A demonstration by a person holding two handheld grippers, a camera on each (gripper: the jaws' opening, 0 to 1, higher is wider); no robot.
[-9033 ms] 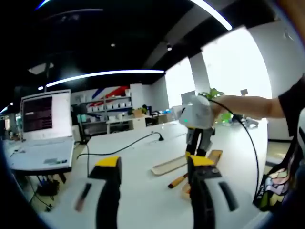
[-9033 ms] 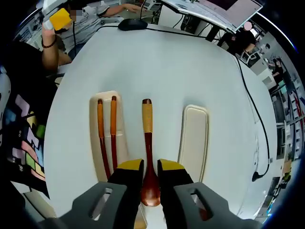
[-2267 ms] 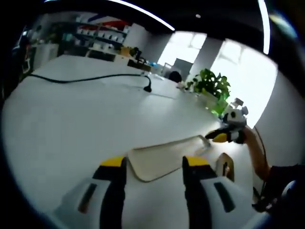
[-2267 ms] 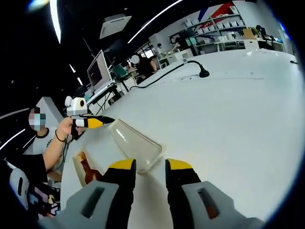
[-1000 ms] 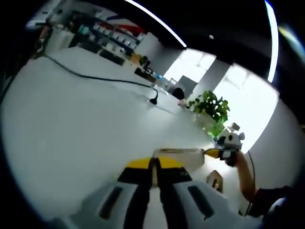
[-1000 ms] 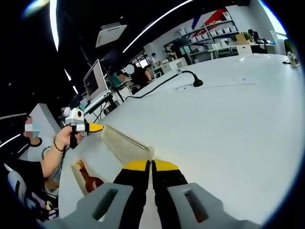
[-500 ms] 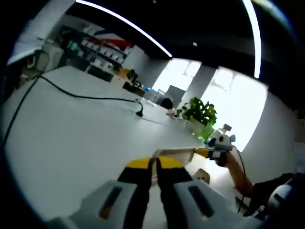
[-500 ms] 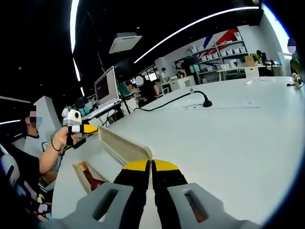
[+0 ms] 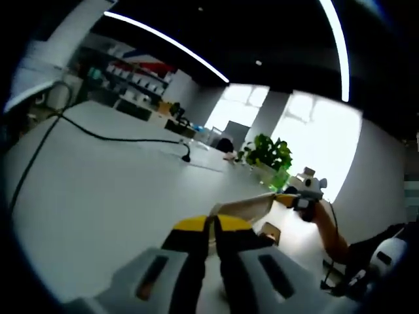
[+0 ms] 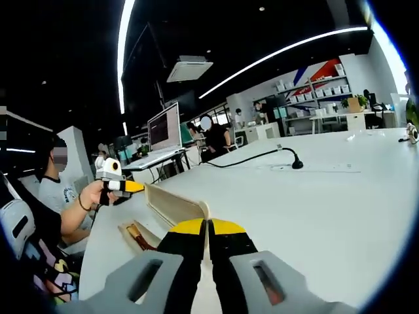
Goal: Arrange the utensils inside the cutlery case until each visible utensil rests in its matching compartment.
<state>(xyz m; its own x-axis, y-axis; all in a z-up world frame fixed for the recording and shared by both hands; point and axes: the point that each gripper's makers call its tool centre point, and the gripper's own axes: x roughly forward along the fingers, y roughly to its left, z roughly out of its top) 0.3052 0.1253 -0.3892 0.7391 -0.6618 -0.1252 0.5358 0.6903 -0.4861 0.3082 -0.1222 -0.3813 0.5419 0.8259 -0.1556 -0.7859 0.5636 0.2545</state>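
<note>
Both grippers are clamped on opposite ends of the cutlery case lid [image 10: 171, 204], a long cream shell carried clear of the white table [image 10: 340, 203]. In the right gripper view, the right gripper [image 10: 208, 227] has its yellow-tipped jaws shut on the near end of the lid at six o'clock, while the left gripper [image 10: 134, 187], held in a person's hand [image 10: 96, 192], pinches the far end toward nine o'clock. The left gripper view mirrors this: the left gripper [image 9: 211, 224] is closed on the lid [image 9: 243, 208] at six o'clock, and the right gripper [image 9: 288, 199] holds the other end out toward three o'clock. The case base [image 10: 139, 238] lies on the table below the lid at about eight o'clock in the right gripper view, with a dark red-brown utensil [image 10: 137, 233] resting in it; which compartment it occupies cannot be told. The step in hand looks like setting the lid over the base. To do it well, keep both ends level and moving together so the thin shell does not twist out of either pinch, line its long axis up with the base before lowering, and release only once it rests evenly.
</note>
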